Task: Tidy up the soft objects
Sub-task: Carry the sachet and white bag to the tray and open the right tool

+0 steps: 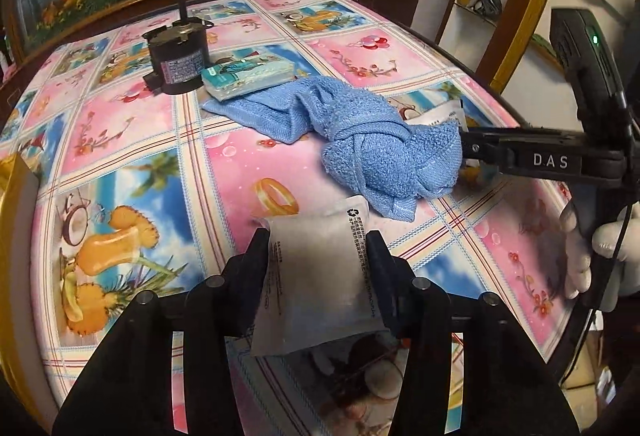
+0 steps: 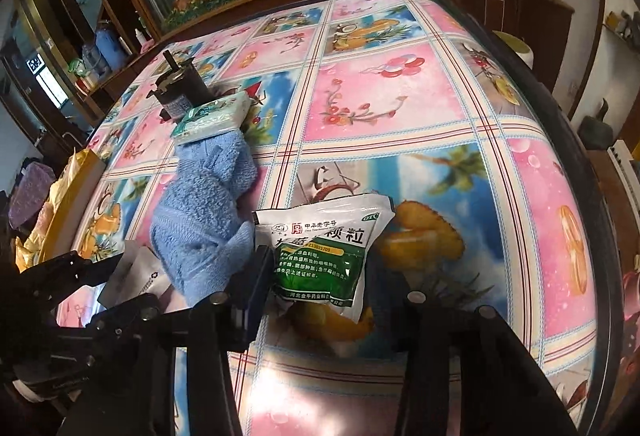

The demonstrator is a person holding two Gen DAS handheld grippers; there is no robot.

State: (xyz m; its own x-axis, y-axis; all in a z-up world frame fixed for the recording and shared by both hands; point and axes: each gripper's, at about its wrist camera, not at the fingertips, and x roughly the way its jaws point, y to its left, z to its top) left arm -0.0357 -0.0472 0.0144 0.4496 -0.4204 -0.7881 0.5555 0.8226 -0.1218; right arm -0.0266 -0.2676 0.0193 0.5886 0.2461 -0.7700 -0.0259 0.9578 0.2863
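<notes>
The left gripper (image 1: pixel 318 256) pinches a silvery sachet (image 1: pixel 316 276) by its side edges near the table's (image 1: pixel 132 140) near edge, and the right gripper (image 2: pixel 316 268) is closed on a green-and-white granule packet (image 2: pixel 324 248) just beside the knotted blue towel (image 1: pixel 376 156). Both pouches look light, limp and slick, so I would grip the flat sealed margins. The towel is soft and bulky and is best grabbed at the knot.

Around the light blue towel (image 1: pixel 360 140), a tablecloth (image 1: pixel 168 140) checked in pink and sky-blue fruit panels is seen, beside it a green-and-white sachet (image 2: pixel 320 248) and a silvery-white sachet (image 1: pixel 320 276).
</notes>
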